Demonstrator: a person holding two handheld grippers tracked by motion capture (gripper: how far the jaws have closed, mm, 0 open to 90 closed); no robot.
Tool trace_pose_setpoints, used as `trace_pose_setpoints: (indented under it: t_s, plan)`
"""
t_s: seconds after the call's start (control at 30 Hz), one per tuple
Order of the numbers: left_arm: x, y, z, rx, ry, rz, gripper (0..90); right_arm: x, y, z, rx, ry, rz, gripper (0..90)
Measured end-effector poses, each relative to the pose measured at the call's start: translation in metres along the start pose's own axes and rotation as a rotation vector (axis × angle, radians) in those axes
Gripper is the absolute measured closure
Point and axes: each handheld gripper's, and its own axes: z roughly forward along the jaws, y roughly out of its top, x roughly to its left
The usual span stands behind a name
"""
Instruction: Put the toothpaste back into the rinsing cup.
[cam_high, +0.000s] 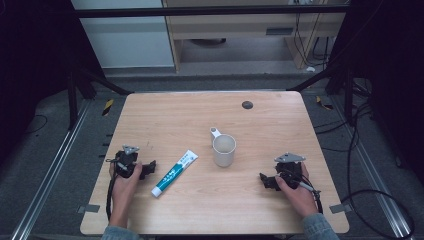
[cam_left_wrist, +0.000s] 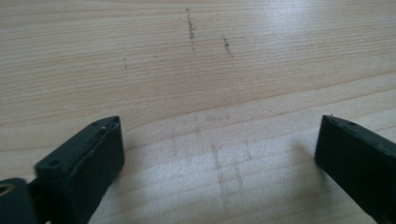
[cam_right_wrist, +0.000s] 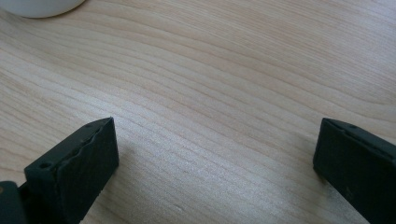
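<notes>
On the wooden worktop (cam_high: 260, 200) a toothpaste tube (cam_high: 174, 172) lies flat and slantwise, cap end toward the person, just beside the left gripper (cam_high: 149, 169); a white mug (cam_high: 224, 149) stands upright a little farther in, near the middle, its handle turned away. The right gripper (cam_high: 264, 179) rests well apart from both, on the other side. Each gripper's fingers (cam_left_wrist: 84, 163) stand wide apart with bare wood between them, gripping nothing. The tube looks light and soft, likely to dent and slide under a pinch, so a hold across its firmer cap end or shoulder seems safest. The mug is probably rigid, smooth and breakable; its wall or handle would give the surest purchase.
</notes>
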Motion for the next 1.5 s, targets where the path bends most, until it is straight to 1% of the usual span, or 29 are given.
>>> trace_pose_setpoints:
  t_s: [0.03,0.1,0.2,0.3,0.33,0.37,0.4,0.5,0.57,0.6,0.63,0.7,0.73,0.8,0.9,1.0,1.03,1.13,1.17,1.2,1.23,1.3,1.33,1.4,1.43,1.5]
  plan:
    - [0.0,0.0,0.0,0.0,0.0,0.0,4.5,0.0,0.0,0.0,0.0,0.0,0.0,0.4]
    - [0.0,0.002,-0.007,-0.02,0.014,0.011,3.6,0.0,0.0,0.0,0.0,-0.001,-0.001,0.4]
    - [-0.001,0.007,-0.021,-0.042,0.029,0.043,3.5,0.0,0.0,0.0,0.0,-0.001,-0.003,0.4]
    - [-0.007,0.014,-0.031,-0.038,0.045,0.096,3.5,0.0,0.0,0.0,0.0,0.0,-0.001,0.4]
    - [-0.014,0.021,-0.038,-0.038,0.057,0.141,3.5,0.0,0.0,0.0,0.001,0.0,-0.002,0.4]
    - [-0.014,0.021,-0.038,-0.038,0.057,0.141,3.5,0.0,0.0,0.0,0.001,0.0,-0.002,0.4]
    - [-0.018,0.025,-0.042,-0.039,0.056,0.16,3.8,0.0,0.0,0.0,0.0,-0.001,-0.003,0.4]
    - [-0.032,0.033,-0.05,-0.047,0.037,0.198,3.9,0.0,0.0,0.0,0.001,-0.001,-0.002,0.4]
    - [-0.041,0.039,-0.054,-0.028,0.02,0.227,4.0,0.0,0.0,0.0,0.0,0.0,-0.001,0.4]
    - [-0.046,0.046,-0.059,-0.017,0.007,0.23,4.1,0.0,0.0,0.0,0.0,0.0,0.0,0.4]
    - [-0.046,0.046,-0.059,-0.017,0.007,0.23,4.1,0.0,0.0,0.0,0.0,0.0,0.0,0.4]
    - [-0.052,0.054,-0.066,-0.016,-0.012,0.234,4.1,0.0,0.0,0.0,-0.001,-0.003,0.002,0.6]
    - [-0.056,0.06,-0.069,-0.012,-0.024,0.25,4.2,0.0,0.0,0.0,-0.001,-0.003,0.0,0.6]
    - [-0.063,0.067,-0.073,0.01,-0.026,0.288,5.9,0.0,-0.001,0.0,-0.002,-0.003,-0.003,0.6]
    - [-0.074,0.072,-0.076,0.046,-0.037,0.335,6.6,0.0,-0.001,0.0,-0.002,-0.004,-0.005,0.6]
    - [-0.084,0.077,-0.077,0.071,-0.055,0.354,8.9,0.0,-0.001,0.0,-0.002,-0.004,-0.005,0.6]
    - [-0.089,0.079,-0.079,0.081,-0.056,0.377,9.8,0.0,-0.001,0.0,-0.002,-0.003,-0.005,0.6]
    - [-0.1,0.085,-0.082,0.089,-0.048,0.429,10.1,0.001,-0.001,-0.001,-0.002,-0.005,0.0,0.6]
    - [-0.102,0.087,-0.082,0.092,-0.05,0.433,10.1,0.001,-0.002,-0.001,-0.001,-0.007,0.0,0.6]
    - [-0.104,0.089,-0.079,0.09,-0.056,0.445,10.1,0.001,-0.002,-0.002,-0.002,-0.007,-0.002,0.6]
    - [-0.106,0.089,-0.077,0.11,-0.058,0.446,10.1,0.001,-0.002,-0.002,-0.002,-0.007,-0.002,0.6]
    - [-0.108,0.09,-0.072,0.128,-0.065,0.471,10.1,0.001,-0.002,-0.001,-0.002,-0.006,-0.003,0.6]
    - [-0.111,0.091,-0.069,0.141,-0.081,0.487,9.7,0.001,-0.002,-0.001,-0.001,-0.003,-0.002,0.5]
    - [-0.115,0.091,-0.063,0.158,-0.111,0.502,9.5,0.0,-0.002,-0.001,-0.002,0.0,-0.007,0.5]
    - [-0.117,0.091,-0.061,0.171,-0.123,0.495,9.5,0.0,-0.002,-0.001,-0.002,0.0,-0.007,0.5]
    - [-0.127,0.089,-0.057,0.206,-0.109,0.53,9.6,0.0,-0.002,-0.001,-0.002,0.001,-0.007,0.5]
